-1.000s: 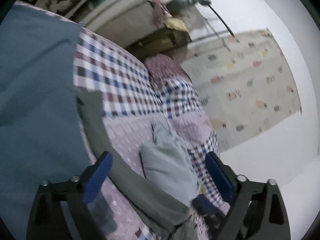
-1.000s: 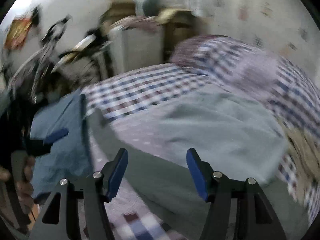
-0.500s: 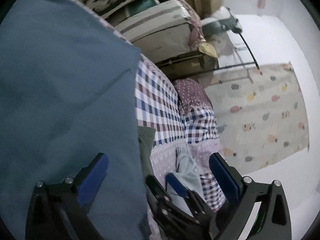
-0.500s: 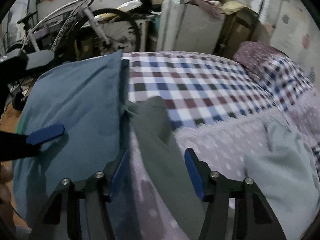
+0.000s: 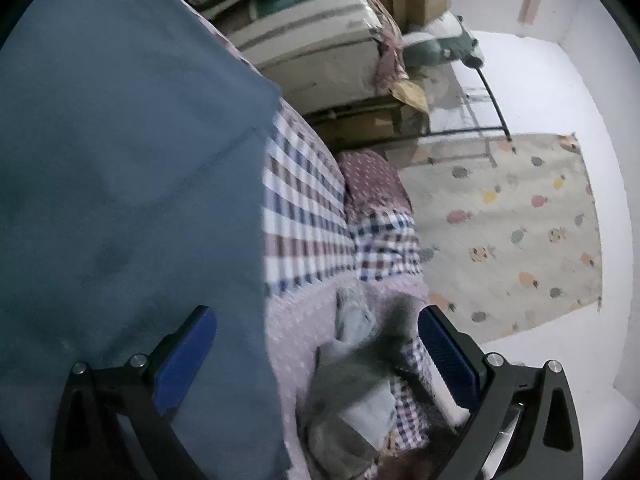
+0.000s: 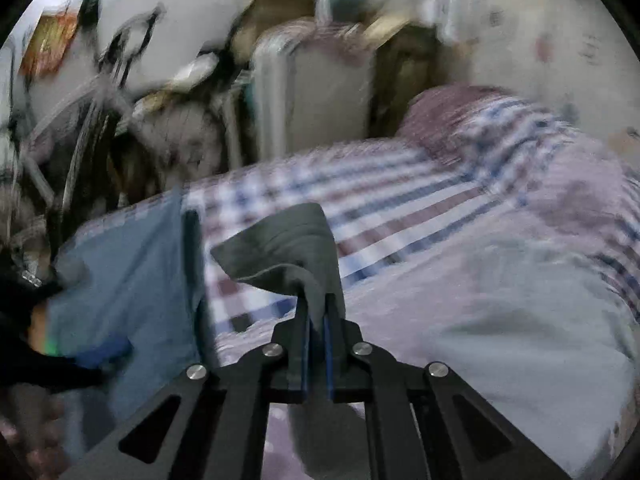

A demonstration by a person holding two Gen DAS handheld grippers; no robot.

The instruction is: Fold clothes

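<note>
grey garment (image 6: 296, 248) sits at the centre of the right wrist view, its edge pinched between the closed fingers of the right gripper (image 6: 316, 332) and its free end lifted in a folded flap above the checked sheet (image 6: 400, 196); in the left wrist view the same garment (image 5: 352, 376) hangs bunched in the lower middle of the frame, blurred. a blue cloth (image 5: 120, 184) fills the left half of the left wrist view, lying flat on the bed, and shows again at the left of the right wrist view (image 6: 132, 272). the left gripper (image 5: 316, 356) stands with its fingers wide apart and nothing between them, one blue pad (image 5: 184, 356) over the blue cloth, the other at the lower right. a pale blue-grey garment (image 6: 520, 344) lies on the dotted lilac cover (image 6: 460, 280) in the lower right of the right wrist view; it appears as a small pale fold (image 5: 352, 316) in the lower middle of the left wrist view. a pillow (image 5: 376, 180) rests at the far end of the bed, centre of the left wrist view. a patterned rug (image 5: 520, 232) covers the floor at the right of that view. the right wrist view is heavily motion-blurred
</note>
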